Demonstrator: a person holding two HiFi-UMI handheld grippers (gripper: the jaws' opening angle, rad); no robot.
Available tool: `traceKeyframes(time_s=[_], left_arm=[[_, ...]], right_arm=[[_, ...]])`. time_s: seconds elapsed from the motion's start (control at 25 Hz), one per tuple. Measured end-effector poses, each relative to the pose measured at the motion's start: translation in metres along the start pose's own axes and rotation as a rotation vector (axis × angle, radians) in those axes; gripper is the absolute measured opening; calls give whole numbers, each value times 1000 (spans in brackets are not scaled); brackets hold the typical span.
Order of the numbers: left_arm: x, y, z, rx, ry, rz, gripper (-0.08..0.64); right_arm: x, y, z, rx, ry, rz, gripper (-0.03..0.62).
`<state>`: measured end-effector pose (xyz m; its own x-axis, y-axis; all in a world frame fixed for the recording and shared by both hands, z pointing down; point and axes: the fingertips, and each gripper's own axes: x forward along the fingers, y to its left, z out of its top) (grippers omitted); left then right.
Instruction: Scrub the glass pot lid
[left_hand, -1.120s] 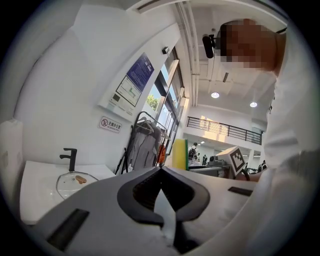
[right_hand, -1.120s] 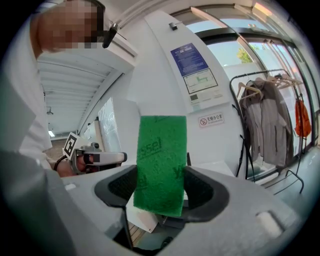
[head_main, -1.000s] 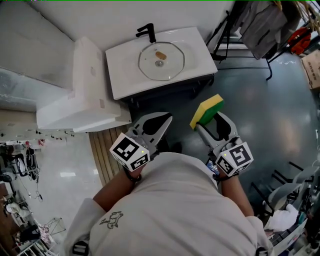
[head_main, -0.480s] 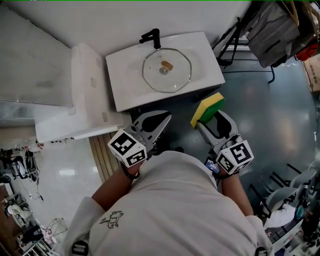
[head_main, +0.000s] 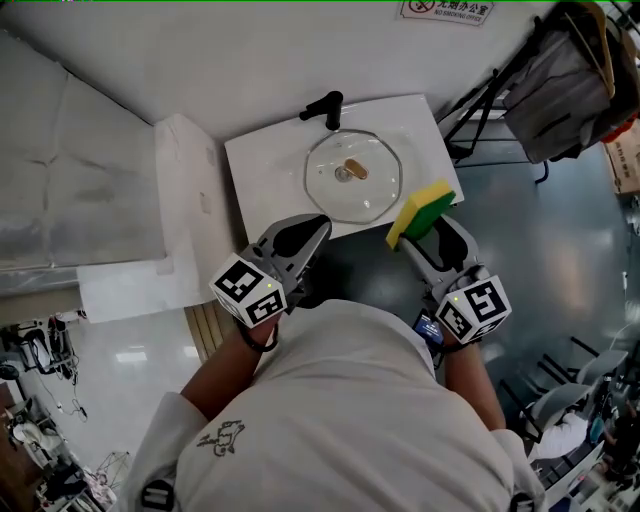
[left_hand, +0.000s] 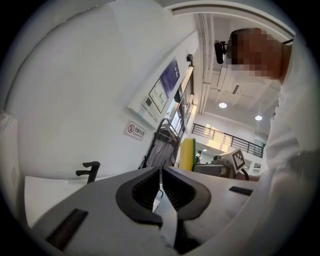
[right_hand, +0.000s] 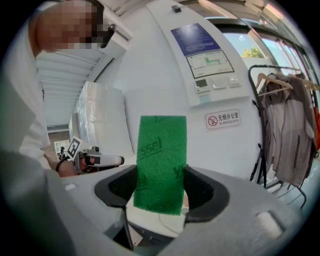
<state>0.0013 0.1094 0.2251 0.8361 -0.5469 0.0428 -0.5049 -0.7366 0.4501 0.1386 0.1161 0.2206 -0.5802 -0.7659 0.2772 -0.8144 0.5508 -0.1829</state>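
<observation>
Far across the scene, a white wall (head_main: 200, 60). At the left against it, a tall white wrapped block (head_main: 185, 190). Just right of that, a white washstand (head_main: 262, 180) with a round basin. Far right, a clothes rack (head_main: 565, 70) hung with grey garments. In the basin, lying flat, the glass pot lid (head_main: 335, 195), with a brownish knob (head_main: 354, 168) at its middle. Near the washstand's front edge at the left, the left gripper (head_main: 318, 222), fingers closed together on nothing, only a thin slit between them. To the right, the right gripper (head_main: 437, 236), fingers clamped on a sponge (head_main: 420, 212), yellow with a green scouring face, standing upright between them. From the head view, sponge over the lid's near right rim; touching or not, cannot tell. At the washstand's far edge, a black tap (head_main: 325, 105).
</observation>
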Motion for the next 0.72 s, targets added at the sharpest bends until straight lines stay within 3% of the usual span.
traceKeyframes(time_s=[0.36, 0.72], left_arm=[[-6, 72, -16, -80, 72, 30, 106], [5, 107, -35, -142, 119, 89, 180]], right_arm=[[42, -25, 19, -18, 3, -68, 291], [78, -50, 19, -21, 37, -20, 291]])
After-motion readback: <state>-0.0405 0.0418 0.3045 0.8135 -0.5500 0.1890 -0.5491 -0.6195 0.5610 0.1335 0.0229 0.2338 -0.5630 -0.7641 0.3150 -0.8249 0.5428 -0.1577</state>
